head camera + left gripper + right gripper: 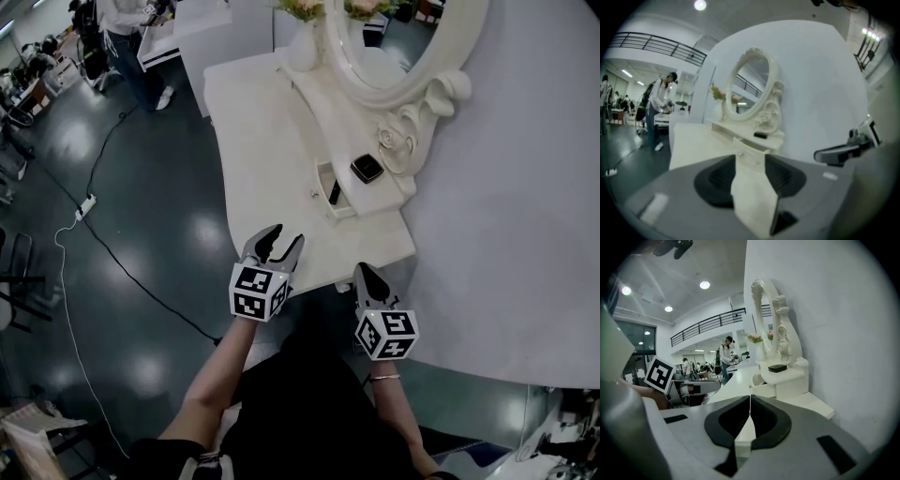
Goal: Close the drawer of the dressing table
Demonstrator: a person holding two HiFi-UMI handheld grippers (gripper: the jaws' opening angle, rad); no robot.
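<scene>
The white dressing table [267,141] stands against the wall with an oval mirror [403,37] on it. Its small drawer [335,192] under the mirror shelf is pulled out, and something dark lies inside. My left gripper [284,236] is open over the table's near edge, short of the drawer and empty. In the left gripper view the drawer front [749,157] shows between the spread jaws of the left gripper [750,176]. My right gripper [366,272] hovers by the table's near right corner, shut with nothing in it. Its tips meet in the right gripper view [750,401], with the drawer [761,389] ahead.
A black box [367,169] lies on the shelf above the drawer. A vase of flowers [302,42] stands at the table's far end. The white wall [525,187] runs along the right. A person [131,47] stands far left, and a cable [103,244] crosses the dark floor.
</scene>
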